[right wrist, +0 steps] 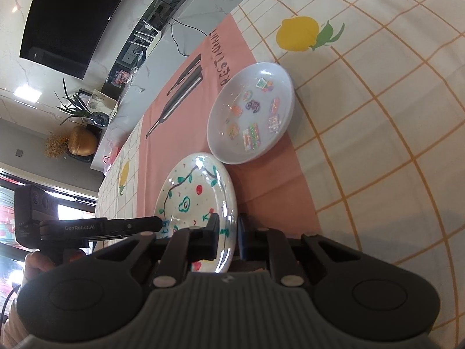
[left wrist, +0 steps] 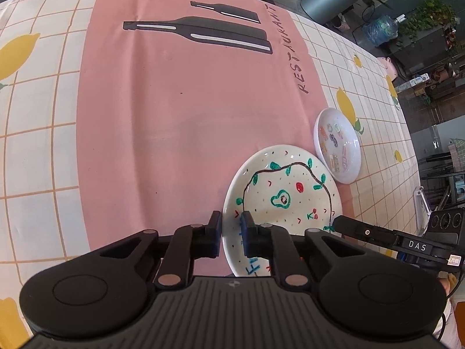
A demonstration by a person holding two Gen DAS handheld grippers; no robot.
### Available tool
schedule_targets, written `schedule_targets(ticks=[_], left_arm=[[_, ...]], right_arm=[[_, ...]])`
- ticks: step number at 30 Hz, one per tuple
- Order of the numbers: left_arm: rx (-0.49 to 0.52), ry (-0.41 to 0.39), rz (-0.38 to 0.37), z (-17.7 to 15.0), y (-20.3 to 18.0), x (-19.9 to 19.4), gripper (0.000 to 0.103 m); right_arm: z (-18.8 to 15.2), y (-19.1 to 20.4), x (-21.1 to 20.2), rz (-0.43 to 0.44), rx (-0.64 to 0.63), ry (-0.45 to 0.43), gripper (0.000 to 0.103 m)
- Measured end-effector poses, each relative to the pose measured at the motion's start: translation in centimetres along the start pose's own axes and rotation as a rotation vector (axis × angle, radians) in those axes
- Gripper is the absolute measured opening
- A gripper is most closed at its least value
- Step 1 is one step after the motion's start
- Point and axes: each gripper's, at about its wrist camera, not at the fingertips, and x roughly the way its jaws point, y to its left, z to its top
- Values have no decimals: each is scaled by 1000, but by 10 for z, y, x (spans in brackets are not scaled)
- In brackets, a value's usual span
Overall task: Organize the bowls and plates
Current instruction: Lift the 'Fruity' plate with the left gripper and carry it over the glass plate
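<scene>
**Both claws on one plate, from opposite edges**

Right then, the painted plate (left wrist: 280, 200) sat on the pink cloth (left wrist: 180, 133) near the close edge of the desk (left wrist: 37, 151), and both claws had it. The left claw (left wrist: 231, 234) came down steeply over the plate's left rim, one finger outside on the cloth and the other over the painted face, jaws nearly together and pinched on that rim. The right claw (right wrist: 227, 237) straddled the opposite rim the same way, narrow and clamped on it, as its own view showed.

So the plate lay directly between the two, neither hand nearer than the other, each claw reaching inward across it. Being round, it had no long axis to line up; what counted was the line from grip to grip running across its middle.

The white dish (left wrist: 337, 145), with small stickers inside, lay just beyond the plate, rims almost touching, on the cloth's far right corner. By my reading, any lift would need both hands rising evenly to keep the plate level and clear that neighbour.
</scene>
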Motion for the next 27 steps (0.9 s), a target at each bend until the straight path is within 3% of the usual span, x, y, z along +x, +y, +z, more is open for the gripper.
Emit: schedule_targets(ticks=[3,7,13,17,27], left_arm=[[5,-6,31,-1,-5,0,15],[-62,-3,14,1,2,1,15],[-39,-17,45,3,-4,1,19],[-51,-24,56,2,-7,2,16],[-110,-54,48,-4,-4,-9,14]], right_arm=[[0,-3,0,11,24,3,12],[-2,-10,-1,36,66,22,11],[-2,-22,1,87,140,23,13],[-4,-17,4,76,108,34,6],[-6,-12,-5,101,109,41,4]])
